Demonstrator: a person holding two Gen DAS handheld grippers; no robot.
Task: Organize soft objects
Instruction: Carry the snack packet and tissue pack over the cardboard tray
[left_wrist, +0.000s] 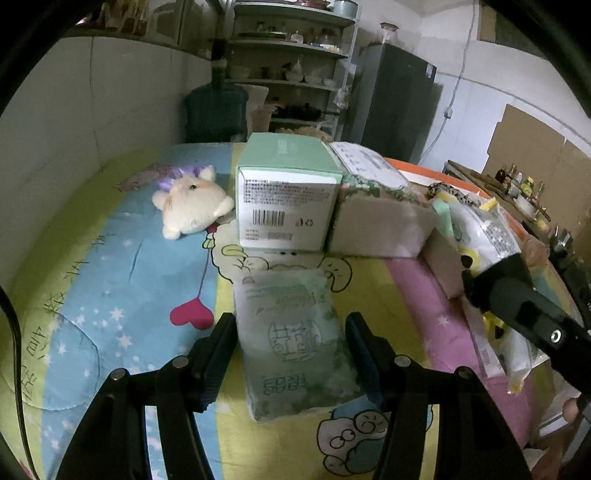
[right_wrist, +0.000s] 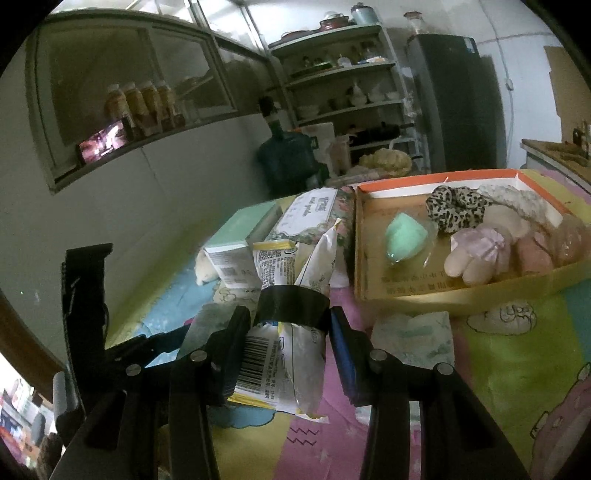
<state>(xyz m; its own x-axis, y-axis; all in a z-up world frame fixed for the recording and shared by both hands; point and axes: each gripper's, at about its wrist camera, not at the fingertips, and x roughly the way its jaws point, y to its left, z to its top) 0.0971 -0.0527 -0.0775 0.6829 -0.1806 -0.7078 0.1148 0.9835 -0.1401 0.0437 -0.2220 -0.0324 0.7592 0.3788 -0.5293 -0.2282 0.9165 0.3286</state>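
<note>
Pale green and white, the soft tissue pack (left_wrist: 295, 343) lies flat on the cartoon-print quilt (left_wrist: 110, 295) directly in front of the mint-green carton (left_wrist: 286, 192), and the left gripper (left_wrist: 291, 354) straddles it with a finger on each side; whether the pads actually press on the wrapper cannot be told from the left wrist view. To the left of the carton, just beside its lower corner, a cream plush toy (left_wrist: 192, 206) rests on the quilt. On the carton's right side stands a floral-wrapped pack (left_wrist: 380, 221), touching it. Further right of the carton, the right gripper (right_wrist: 288, 332) pinches a white and yellow crinkled snack bag (right_wrist: 280, 354), which is cinched by a black band (right_wrist: 291, 304) and held off the quilt; in the right wrist view the bag fills the space between the two fingers and the pads press into its sides. Beyond the bag, right of the carton and the floral pack, sits an orange-rimmed cardboard tray (right_wrist: 461, 291) holding a mint-green sponge (right_wrist: 404, 236), a leopard-print scrunchie (right_wrist: 458, 210), a pink scrunchie (right_wrist: 476, 251) and other pale soft items too blurred to make out.
</note>
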